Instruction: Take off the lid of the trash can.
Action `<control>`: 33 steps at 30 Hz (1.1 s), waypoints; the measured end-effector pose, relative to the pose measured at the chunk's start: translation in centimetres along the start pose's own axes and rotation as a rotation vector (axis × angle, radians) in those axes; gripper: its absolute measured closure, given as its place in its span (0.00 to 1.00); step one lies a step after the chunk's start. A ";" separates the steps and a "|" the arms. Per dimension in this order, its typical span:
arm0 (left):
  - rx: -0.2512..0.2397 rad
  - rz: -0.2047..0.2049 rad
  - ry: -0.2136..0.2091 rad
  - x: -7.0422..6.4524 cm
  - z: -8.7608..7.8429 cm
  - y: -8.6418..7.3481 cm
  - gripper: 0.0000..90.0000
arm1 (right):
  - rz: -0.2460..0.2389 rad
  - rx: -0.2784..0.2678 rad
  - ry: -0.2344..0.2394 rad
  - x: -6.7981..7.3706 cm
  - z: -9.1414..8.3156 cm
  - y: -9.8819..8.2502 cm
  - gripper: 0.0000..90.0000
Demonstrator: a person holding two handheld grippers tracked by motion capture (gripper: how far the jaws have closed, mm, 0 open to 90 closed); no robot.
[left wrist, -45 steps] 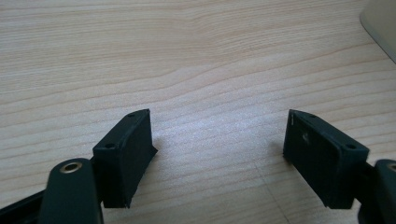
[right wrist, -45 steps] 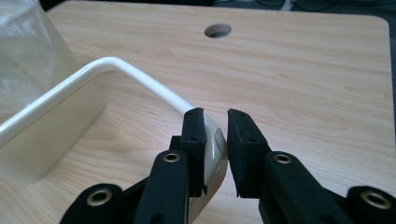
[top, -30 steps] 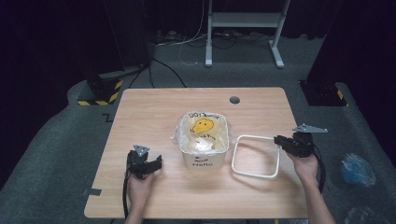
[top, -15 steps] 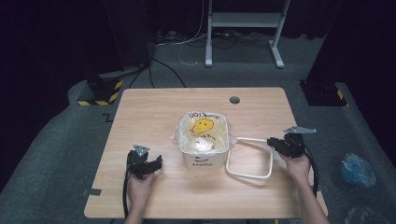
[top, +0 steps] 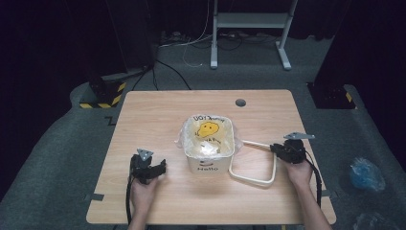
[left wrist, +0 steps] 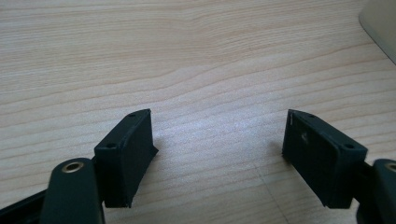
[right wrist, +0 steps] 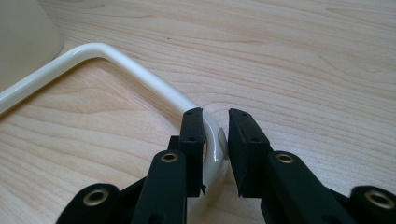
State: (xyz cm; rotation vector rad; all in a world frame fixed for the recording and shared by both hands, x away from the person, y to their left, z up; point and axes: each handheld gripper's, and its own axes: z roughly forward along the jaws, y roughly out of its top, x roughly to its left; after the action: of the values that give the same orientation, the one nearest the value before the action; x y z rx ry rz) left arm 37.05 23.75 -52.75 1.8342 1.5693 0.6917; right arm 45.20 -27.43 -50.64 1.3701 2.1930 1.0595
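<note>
**Right gripper on the cream frame beside the bin**

The right gripper has its black jaws nearly together around a corner of the cream rounded-rectangle plastic frame. The frame's glossy bar runs between the pads; the left pad lies against it, while a thin gap shows at the other pad, so the hold looks loose rather than tight. In the high view the right gripper sits at the frame's far right corner, and the frame lies flat on the light wooden table, its left side touching the bin.

That small cream square plastic bin, lined with a clear bag printed with a yellow smiling face and lettered "Hello" on its front, stands upright near the middle of the table.

The left gripper rests low over bare wood with its jaws spread wide and nothing between them. In the high view it sits left of the bin, well apart from it.
</note>
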 end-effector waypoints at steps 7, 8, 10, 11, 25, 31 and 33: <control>-0.001 -0.002 -0.001 0.0 0.0 0.0 0.28 | -0.012 0.007 -0.033 0.6 0.9 -0.3 0.82; -0.001 -0.003 0.000 0.0 0.0 0.0 0.28 | -0.018 0.007 -0.037 0.7 1.0 -0.3 0.81; -0.002 -0.002 0.000 0.0 0.0 0.0 0.28 | -0.021 0.002 -0.051 1.0 1.2 -0.4 0.80; -0.002 -0.002 0.000 0.0 0.0 0.0 0.28 | -0.021 0.002 -0.051 1.0 1.2 -0.4 0.80; -0.003 -0.004 0.002 -0.1 -0.1 -0.1 0.28 | -0.022 -0.016 -0.131 2.5 2.1 -0.7 0.50; -0.004 -0.004 0.004 -0.1 -0.1 -0.1 0.28 | 0.008 -0.013 -0.164 2.5 2.1 -0.7 0.41; -0.003 -0.004 0.003 -0.1 -0.1 -0.1 0.28 | 0.013 -0.013 -0.172 2.5 2.1 -0.7 0.39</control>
State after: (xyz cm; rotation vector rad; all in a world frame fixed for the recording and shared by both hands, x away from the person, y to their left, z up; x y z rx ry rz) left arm 36.89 23.68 -52.76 1.8280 1.5726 0.6955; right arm 44.92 -24.57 -52.36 1.4156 2.0528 0.9221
